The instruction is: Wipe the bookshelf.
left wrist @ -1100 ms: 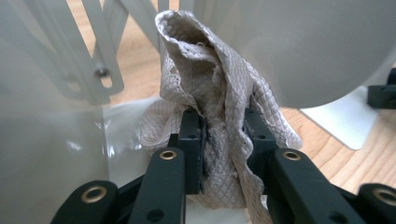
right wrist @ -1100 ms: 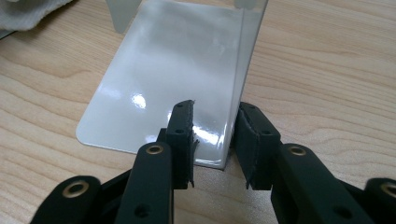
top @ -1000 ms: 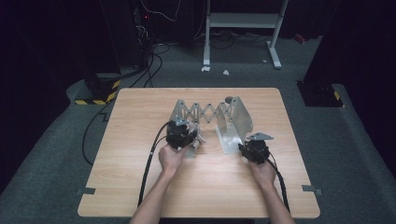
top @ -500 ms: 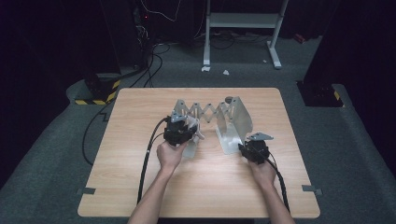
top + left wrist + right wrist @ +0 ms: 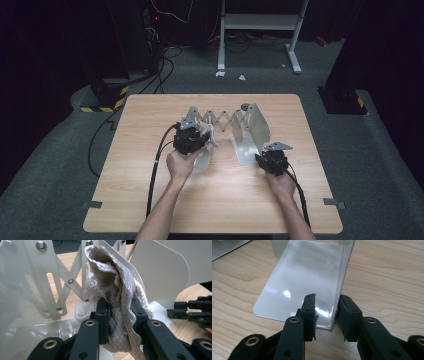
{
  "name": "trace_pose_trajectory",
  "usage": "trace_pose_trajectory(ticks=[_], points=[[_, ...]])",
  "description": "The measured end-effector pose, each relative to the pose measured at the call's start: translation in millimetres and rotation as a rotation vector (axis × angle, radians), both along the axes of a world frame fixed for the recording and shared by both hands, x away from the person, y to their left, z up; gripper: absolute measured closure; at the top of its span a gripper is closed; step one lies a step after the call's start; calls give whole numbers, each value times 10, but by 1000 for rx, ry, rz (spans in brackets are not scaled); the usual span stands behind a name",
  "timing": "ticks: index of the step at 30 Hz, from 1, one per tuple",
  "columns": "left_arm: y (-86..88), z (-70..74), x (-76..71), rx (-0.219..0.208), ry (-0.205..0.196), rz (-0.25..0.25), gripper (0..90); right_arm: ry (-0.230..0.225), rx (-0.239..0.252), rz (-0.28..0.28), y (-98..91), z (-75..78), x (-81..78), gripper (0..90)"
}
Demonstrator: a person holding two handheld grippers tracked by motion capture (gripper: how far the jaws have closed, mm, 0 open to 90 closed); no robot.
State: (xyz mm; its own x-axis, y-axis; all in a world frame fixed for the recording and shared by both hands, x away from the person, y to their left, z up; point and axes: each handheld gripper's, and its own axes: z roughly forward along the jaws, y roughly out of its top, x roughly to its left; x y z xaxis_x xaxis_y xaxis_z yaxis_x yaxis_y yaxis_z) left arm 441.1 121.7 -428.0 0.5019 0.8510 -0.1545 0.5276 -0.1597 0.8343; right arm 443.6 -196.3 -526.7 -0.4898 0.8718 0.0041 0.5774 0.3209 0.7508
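A white metal folding rack (image 5: 220, 118) with a scissor lattice stands on the wooden table (image 5: 130, 200). My left gripper (image 5: 201, 135) is shut on a beige quilted cloth (image 5: 110, 285), holding it bunched and upright between the rack's two end plates, in front of the lattice (image 5: 67, 280). My right gripper (image 5: 325, 312) sits low at the near corner of the rack's right end plate (image 5: 307, 277). Its jaws stand apart, astride the edge of the upright plate (image 5: 342, 277), and the left pad hovers over the flat base. The right gripper (image 5: 192, 312) also shows at the edge of the left gripper view.
Beyond the table's far edge is dark carpet with cables (image 5: 165, 60) and a white stand (image 5: 260, 22). Tape tabs mark the table's near corners (image 5: 93, 204). Bare wood lies on the table's left and near sides.
My left gripper has lifted a little with the cloth still in it. The right gripper and the rack have stayed put.
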Motion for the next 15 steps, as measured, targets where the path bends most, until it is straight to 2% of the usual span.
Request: trace_pose_trajectory(ticks=[7, 11, 15], points=[[-13, 51, 14, 8, -13, 5, 731, -1, -1, 3, 0, 0, 0, 681], [-20, 43, 38, 2, -11, 13, 729, -1, 0, 4, 1, 0, 0, 681], [-33, 41, 56, 12, -12, 14, 729, 0, 1, 4, 2, 0, -1, 681]])
